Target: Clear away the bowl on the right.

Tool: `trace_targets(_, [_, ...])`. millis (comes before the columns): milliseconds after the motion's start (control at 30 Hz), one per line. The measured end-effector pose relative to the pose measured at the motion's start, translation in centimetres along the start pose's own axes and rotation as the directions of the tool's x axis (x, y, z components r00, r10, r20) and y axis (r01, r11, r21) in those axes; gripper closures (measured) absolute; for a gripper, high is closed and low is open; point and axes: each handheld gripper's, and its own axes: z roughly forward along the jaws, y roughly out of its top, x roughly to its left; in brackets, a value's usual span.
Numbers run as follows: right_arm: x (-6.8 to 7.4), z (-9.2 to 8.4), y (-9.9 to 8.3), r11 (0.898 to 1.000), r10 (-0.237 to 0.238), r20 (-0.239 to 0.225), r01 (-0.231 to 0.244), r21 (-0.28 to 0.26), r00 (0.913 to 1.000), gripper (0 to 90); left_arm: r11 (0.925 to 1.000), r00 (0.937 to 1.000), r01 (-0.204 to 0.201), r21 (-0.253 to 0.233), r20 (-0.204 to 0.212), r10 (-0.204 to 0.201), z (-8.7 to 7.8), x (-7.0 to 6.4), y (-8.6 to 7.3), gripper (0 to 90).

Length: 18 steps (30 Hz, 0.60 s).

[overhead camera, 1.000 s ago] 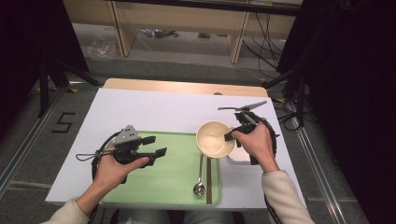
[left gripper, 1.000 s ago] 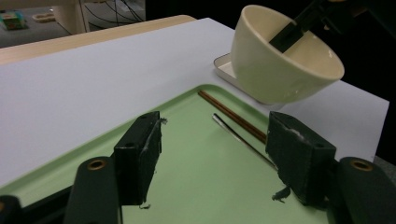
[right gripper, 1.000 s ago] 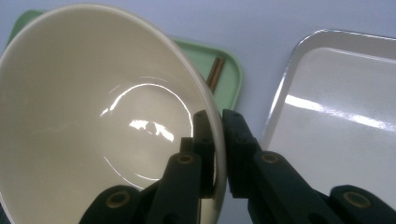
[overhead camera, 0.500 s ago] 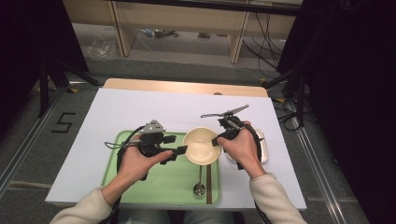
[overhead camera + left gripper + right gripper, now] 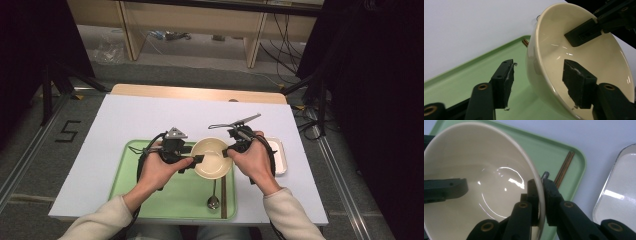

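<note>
The pale lavender-white surface (image 5: pixel 150 120) lies over a wooden tabletop in a dim room with a grey floor, light wooden furniture at the far side and loose cables behind. On the floor left of the surface a black mark reads "5" (image 5: pixel 68 131). A flat green plastic tray (image 5: pixel 150 200) sits at the near middle of the surface. A white oblong dish (image 5: pixel 281 156) lies just off the tray's right edge.

Two forearms in cream sleeves come in from the near side and angle toward each other over the tray. The round cream ceramic bowl (image 5: pixel 212 158) hangs tilted above the tray's far right part, between the two hands. The right gripper (image 5: pixel 541 192) is pinched tight on the bowl's right rim, one jaw inside and one outside. The left gripper (image 5: pixel 537 80) straddles the bowl's left rim, its jaws having just been narrowing, though a gap remains at the outer jaw.

A metal spoon (image 5: pixel 214 199) and thin brown chopsticks (image 5: pixel 223 195) lie on the tray's near right part, below the bowl.
</note>
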Motion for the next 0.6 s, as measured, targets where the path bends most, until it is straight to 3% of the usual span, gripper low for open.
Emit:
trace_targets(133, [0.2, 0.1, 0.0, 0.999, -0.033, 0.01, 0.034, -0.023, 0.9994, 85.3, 0.9998, 0.9999, 0.014, 0.017, -0.006, -0.014, 0.2, 0.1, 0.1, 53.8])
trace_targets(167, [0.4, 0.2, 0.0, 1.0, -0.018, 0.015, 0.018, -0.023, 0.9997, 85.3, 0.9998, 0.9998, 0.015, 0.016, -0.015, -0.015, 0.3, 0.1, 0.1, 55.6])
trace_targets(233, [0.3, 0.1, -0.2, 0.997, -0.057, 0.004, 0.057, -0.043, 0.9984, 85.2, 0.9997, 0.9994, 0.019, 0.017, -0.027, -0.019, 0.3, 0.1, 0.1, 61.5])
trace_targets(267, [0.5, 0.0, -0.2, 0.999, -0.038, 0.005, 0.038, -0.035, 0.9993, 85.2, 0.9996, 0.9993, 0.021, 0.018, -0.031, -0.02, 0.3, 0.1, 0.1, 64.3])
trace_targets(333, [0.6, 0.1, -0.2, 0.996, -0.073, 0.032, 0.074, -0.055, 0.9969, 85.2, 0.9995, 0.9987, 0.015, 0.026, -0.049, -0.014, 0.2, 0.1, 0.2, 70.2])
trace_targets(367, [0.9, 0.1, -0.3, 0.998, -0.041, 0.027, 0.042, -0.038, 0.9988, 85.2, 0.9997, 0.9986, 0.018, 0.017, -0.05, -0.017, 0.2, 0.2, 0.2, 73.0])
trace_targets(400, [0.8, 0.1, -0.3, 0.995, -0.082, 0.039, 0.084, -0.047, 0.9959, 85.2, 0.9997, 0.9986, 0.022, 0.014, -0.049, -0.021, 0.1, 0.2, 0.2, 75.2])
trace_targets(467, [1.3, 0.2, -0.4, 0.999, -0.035, 0.04, 0.036, -0.037, 0.9986, 85.2, 0.9998, 0.9976, 0.016, 0.012, -0.068, -0.015, -0.1, 0.2, 0.3, 77.9])
trace_targets(533, [1.7, 0.3, -0.5, 0.999, -0.033, 0.032, 0.035, -0.033, 0.9989, 85.2, 0.9998, 0.9945, -0.002, 0.018, -0.105, 0.004, -0.2, 0.1, 0.4, 80.2])
trace_targets(600, [2.0, 0.4, -0.6, 0.998, -0.045, 0.037, 0.046, -0.04, 0.9983, 85.2, 0.9998, 0.9934, 0.016, 0.01, -0.114, -0.015, -0.2, 0.2, 0.3, 81.7])
